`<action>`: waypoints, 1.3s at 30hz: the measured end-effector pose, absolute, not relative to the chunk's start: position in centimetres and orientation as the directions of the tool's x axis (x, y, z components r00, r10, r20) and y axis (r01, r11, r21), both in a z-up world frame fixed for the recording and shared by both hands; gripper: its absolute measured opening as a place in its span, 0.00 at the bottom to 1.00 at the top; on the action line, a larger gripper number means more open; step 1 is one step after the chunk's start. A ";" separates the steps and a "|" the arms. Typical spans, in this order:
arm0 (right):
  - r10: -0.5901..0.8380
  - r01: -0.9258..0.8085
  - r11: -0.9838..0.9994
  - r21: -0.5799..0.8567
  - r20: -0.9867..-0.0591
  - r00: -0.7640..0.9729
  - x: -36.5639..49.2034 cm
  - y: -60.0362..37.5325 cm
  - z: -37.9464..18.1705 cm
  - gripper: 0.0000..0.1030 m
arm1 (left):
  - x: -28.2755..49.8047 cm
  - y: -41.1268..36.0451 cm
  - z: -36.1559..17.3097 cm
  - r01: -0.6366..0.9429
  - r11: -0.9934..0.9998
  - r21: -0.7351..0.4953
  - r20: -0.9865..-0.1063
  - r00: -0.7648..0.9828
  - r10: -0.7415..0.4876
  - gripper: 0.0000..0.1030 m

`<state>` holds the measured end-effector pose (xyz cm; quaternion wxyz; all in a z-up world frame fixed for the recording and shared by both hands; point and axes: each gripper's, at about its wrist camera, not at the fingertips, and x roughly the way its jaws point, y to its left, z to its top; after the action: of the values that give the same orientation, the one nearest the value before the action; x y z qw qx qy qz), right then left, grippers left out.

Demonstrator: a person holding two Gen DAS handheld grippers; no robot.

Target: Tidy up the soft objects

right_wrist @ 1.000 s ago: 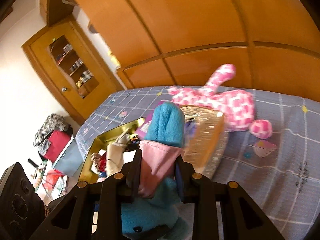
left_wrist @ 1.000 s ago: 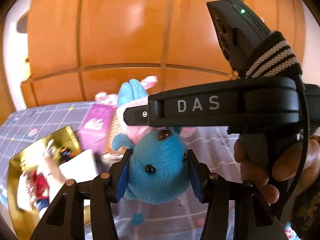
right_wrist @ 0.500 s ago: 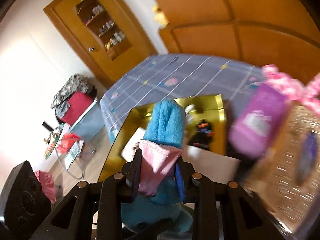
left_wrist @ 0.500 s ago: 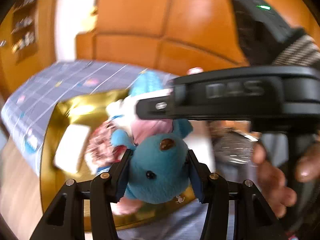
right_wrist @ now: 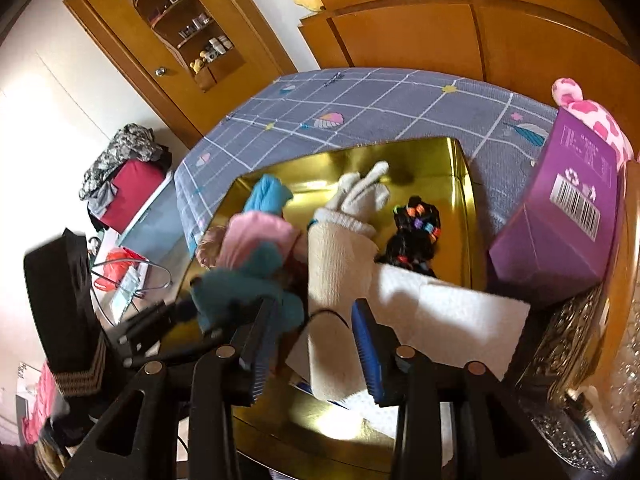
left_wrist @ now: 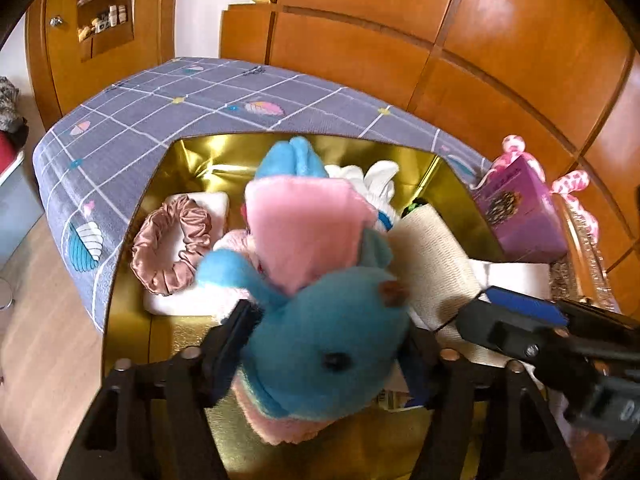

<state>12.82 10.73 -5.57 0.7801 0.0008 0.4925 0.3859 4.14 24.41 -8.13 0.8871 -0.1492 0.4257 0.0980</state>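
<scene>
Blue plush (left_wrist: pixel 320 360), light and squashy, over the gold box (left_wrist: pixel 132 344); left gripper (left_wrist: pixel 326 356) has just widened around its head, right gripper (right_wrist: pixel 314 344) just opened, empty; best gripped at the head.

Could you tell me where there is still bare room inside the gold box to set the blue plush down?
Bare gold floor shows along the gold box's far wall, beyond the scrunchie, and at its near edge below the blue plush. The middle and right are crowded: white gloves, cream roll, black hair ties.

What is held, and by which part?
Nothing gripped; both jaws have just been opening. The head of the blue plush lies inside the left gripper; the right gripper is off it.
</scene>
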 end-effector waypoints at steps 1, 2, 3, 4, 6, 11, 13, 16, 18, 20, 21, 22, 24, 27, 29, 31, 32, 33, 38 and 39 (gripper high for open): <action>0.594 -0.601 0.707 0.372 -0.774 0.220 12.7 10.7 -5.7 0.37 | 4.8 24.5 -8.0 -0.299 0.940 -0.168 -0.783 0.620 0.057 0.71; 0.585 -0.602 0.712 0.361 -0.779 0.225 12.6 10.6 -5.8 0.37 | 4.5 24.4 -7.8 -0.296 0.942 -0.161 -0.780 0.623 0.062 0.71; 0.575 -0.604 0.718 0.345 -0.783 0.236 12.4 10.5 -5.9 0.37 | 4.3 24.2 -7.8 -0.298 0.941 -0.159 -0.780 0.623 0.066 0.71; 0.571 -0.606 0.721 0.337 -0.785 0.242 12.3 10.3 -5.9 0.37 | 4.4 24.2 -7.9 -0.303 0.940 -0.156 -0.781 0.621 0.071 0.71; 0.564 -0.606 0.725 0.327 -0.787 0.250 12.1 10.0 -5.9 0.37 | 4.2 24.2 -7.9 -0.315 0.938 -0.144 -0.778 0.622 0.089 0.71; 0.544 -0.594 0.748 0.298 -0.787 0.291 11.7 9.0 -5.6 0.39 | 2.7 23.7 -6.8 -0.341 0.933 -0.112 -0.747 0.648 0.147 0.77; 0.535 -0.581 0.761 0.290 -0.787 0.307 11.4 8.6 -5.4 0.41 | 2.0 23.7 -6.1 -0.355 0.929 -0.108 -0.732 0.661 0.167 0.82; 0.516 -0.572 0.779 0.258 -0.781 0.351 10.8 8.1 -5.0 0.42 | 1.0 23.8 -5.1 -0.370 0.923 -0.105 -0.713 0.675 0.189 0.87; 0.510 -0.575 0.783 0.237 -0.773 0.378 10.2 7.7 -4.6 0.43 | 0.4 23.9 -4.6 -0.380 0.919 -0.110 -0.704 0.682 0.198 0.88; 0.501 -0.571 0.792 0.217 -0.765 0.404 9.7 7.4 -4.3 0.43 | -0.2 23.8 -4.2 -0.386 0.916 -0.110 -0.695 0.689 0.206 0.92; 0.497 -0.569 0.796 0.208 -0.762 0.416 9.4 7.2 -4.2 0.43 | -0.5 23.8 -4.0 -0.388 0.915 -0.111 -0.690 0.692 0.211 0.95; 0.491 -0.565 0.801 0.198 -0.758 0.430 9.2 7.1 -4.1 0.44 | -0.8 23.7 -3.8 -0.392 0.914 -0.108 -0.682 0.697 0.219 0.96; 0.480 -0.559 0.809 0.183 -0.755 0.446 8.8 6.9 -3.9 0.44 | -1.3 23.5 -3.4 -0.397 0.913 -0.097 -0.670 0.704 0.235 0.97; 0.461 -0.557 0.817 0.151 -0.751 0.472 8.1 6.8 -3.8 0.44 | -2.0 23.3 -3.0 -0.405 0.909 -0.096 -0.659 0.711 0.247 0.98; 0.445 -0.551 0.825 0.126 -0.746 0.496 7.5 6.6 -3.7 0.44 | -2.5 23.0 -2.5 -0.411 0.907 -0.096 -0.646 0.718 0.257 0.98; 0.417 -0.529 0.843 0.095 -0.736 0.533 6.9 6.4 -3.6 0.44 | -3.2 22.6 -2.0 -0.411 0.907 -0.095 -0.630 0.730 0.265 1.00; 0.406 -0.517 0.852 0.084 -0.730 0.550 6.7 6.2 -3.5 0.44 | -3.4 22.5 -1.9 -0.410 0.907 -0.094 -0.623 0.735 0.267 1.00; 0.396 -0.504 0.861 0.075 -0.721 0.569 6.5 6.0 -3.4 0.44 | -3.7 22.3 -1.7 -0.407 0.908 -0.096 -0.617 0.740 0.267 1.00; 0.347 -0.438 0.898 0.042 -0.681 0.645 5.4 4.6 -2.6 0.44 | -4.3 21.4 -1.1 -0.401 0.910 -0.106 -0.598 0.757 0.264 1.00; 0.341 -0.431 0.902 0.039 -0.677 0.652 5.3 4.5 -2.5 0.44 | -4.3 21.2 -1.0 -0.406 0.909 -0.097 -0.598 0.754 0.273 1.00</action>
<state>5.29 4.49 -2.50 0.9067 -0.0626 0.3588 0.2128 -4.34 21.20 -1.00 0.9298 -0.1110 0.3000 0.1823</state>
